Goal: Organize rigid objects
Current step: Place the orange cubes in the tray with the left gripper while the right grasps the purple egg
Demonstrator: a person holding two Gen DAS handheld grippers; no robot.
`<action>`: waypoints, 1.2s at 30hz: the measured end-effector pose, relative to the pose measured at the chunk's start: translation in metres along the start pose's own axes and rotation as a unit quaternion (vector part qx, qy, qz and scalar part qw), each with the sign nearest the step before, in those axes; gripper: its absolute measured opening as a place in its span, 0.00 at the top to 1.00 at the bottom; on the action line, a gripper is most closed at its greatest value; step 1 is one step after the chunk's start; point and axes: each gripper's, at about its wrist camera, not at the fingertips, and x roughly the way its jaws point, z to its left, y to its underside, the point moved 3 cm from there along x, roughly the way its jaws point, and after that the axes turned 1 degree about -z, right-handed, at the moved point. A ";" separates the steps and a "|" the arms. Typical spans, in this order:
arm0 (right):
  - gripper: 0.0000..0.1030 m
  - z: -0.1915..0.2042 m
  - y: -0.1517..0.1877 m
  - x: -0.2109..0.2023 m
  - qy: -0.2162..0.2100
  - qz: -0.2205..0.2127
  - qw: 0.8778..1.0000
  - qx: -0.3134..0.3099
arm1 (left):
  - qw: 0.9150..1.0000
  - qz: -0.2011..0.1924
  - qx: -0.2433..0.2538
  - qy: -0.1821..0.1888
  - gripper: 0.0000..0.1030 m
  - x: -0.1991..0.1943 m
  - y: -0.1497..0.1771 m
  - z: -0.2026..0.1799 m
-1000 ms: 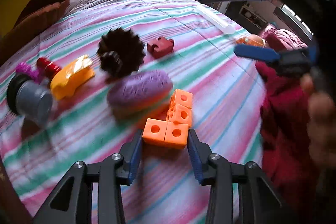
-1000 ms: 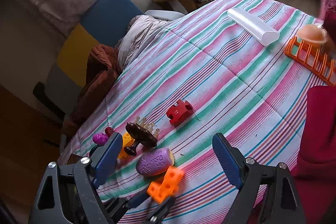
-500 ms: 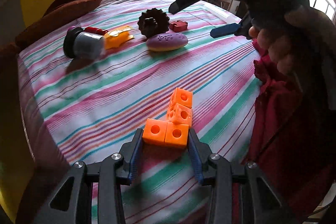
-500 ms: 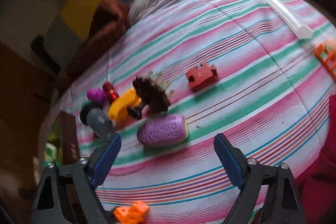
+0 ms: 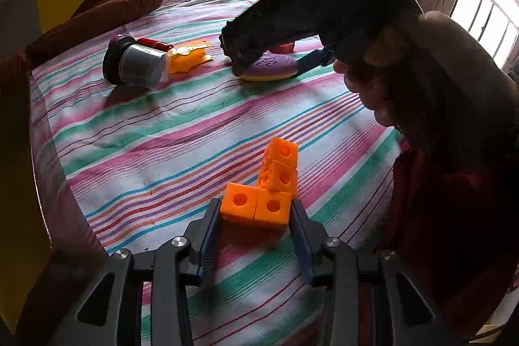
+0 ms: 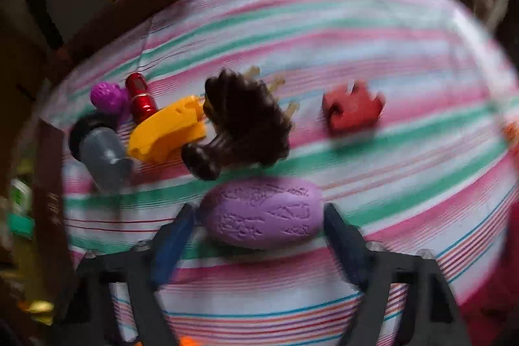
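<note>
From your left wrist view, your left gripper [image 5: 256, 213] at bottom centre is clamped on the orange block cluster [image 5: 264, 188], held over the striped bedspread [image 5: 162, 132]. In the upper middle, your right gripper [image 5: 269, 67] straddles the purple oval [image 5: 272, 68].

From your blurred right wrist view, the jaws are closing around that purple oval [image 6: 261, 213], low centre; whether the pads touch it, you cannot tell. The brown brush [image 6: 243, 125] lies just above.

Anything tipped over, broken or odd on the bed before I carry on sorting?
One thing: the grey jar with the black lid lies on its side on the striped bedspread, against the yellow toy. The brown comb-like piece rests tilted beside the purple oval. I see no spill or breakage.
</note>
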 end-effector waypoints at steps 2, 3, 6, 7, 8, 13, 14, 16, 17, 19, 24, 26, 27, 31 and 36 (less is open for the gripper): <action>0.27 -0.004 0.001 0.001 -0.007 0.002 1.000 0.001 | 1.000 -0.002 0.000 -0.002 0.60 0.001 0.000 -0.001; 0.27 -0.004 0.002 0.001 -0.008 0.002 1.000 -0.003 | 1.000 -0.002 -0.001 -0.002 0.60 0.001 0.000 -0.001; 0.26 -0.007 0.001 0.003 -0.007 0.004 1.000 -0.009 | 1.000 -0.001 -0.004 0.000 0.60 0.002 -0.001 0.000; 0.26 -0.009 0.000 0.004 -0.011 0.005 1.000 -0.005 | 1.000 -0.001 -0.004 0.000 0.60 0.002 -0.001 0.000; 0.26 -0.011 0.000 0.004 -0.017 0.006 1.000 -0.001 | 1.000 -0.001 -0.003 0.000 0.60 0.001 -0.001 0.000; 0.26 -0.010 0.002 0.007 -0.007 0.008 1.000 -0.014 | 1.000 -0.002 -0.008 0.004 0.60 -0.004 -0.002 0.000; 0.26 -0.008 0.000 0.006 -0.007 0.007 1.000 -0.013 | 1.000 -0.004 -0.009 0.005 0.60 -0.006 -0.003 0.000; 0.26 -0.010 0.000 0.006 -0.007 0.007 1.000 -0.013 | 1.000 -0.011 -0.007 0.008 0.60 -0.014 -0.003 -0.002; 0.26 -0.010 0.000 0.006 -0.005 0.007 1.000 -0.014 | 1.000 -0.017 -0.006 0.011 0.60 -0.021 -0.004 -0.003; 0.26 -0.009 0.000 0.006 0.002 0.005 1.000 -0.022 | 1.000 -0.027 -0.006 0.012 0.60 -0.032 -0.005 -0.004; 0.27 -0.009 0.001 0.006 0.008 0.004 0.999 -0.032 | 0.998 -0.065 -0.019 -0.005 0.60 -0.074 -0.013 0.004; 0.27 -0.009 0.001 0.005 0.013 0.003 0.999 -0.040 | 0.995 -0.083 -0.044 -0.015 0.60 -0.094 -0.014 0.018; 0.27 -0.010 0.001 0.005 0.014 0.002 0.999 -0.042 | 0.994 -0.089 -0.054 -0.023 0.60 -0.102 -0.014 0.025; 0.27 -0.013 0.000 0.004 0.014 0.002 0.999 -0.043 | 0.985 -0.105 -0.123 -0.064 0.60 -0.134 -0.006 0.074; 0.27 -0.015 -0.001 0.004 0.021 -0.001 0.998 -0.053 | 0.961 -0.109 -0.214 -0.140 0.60 -0.162 0.024 0.151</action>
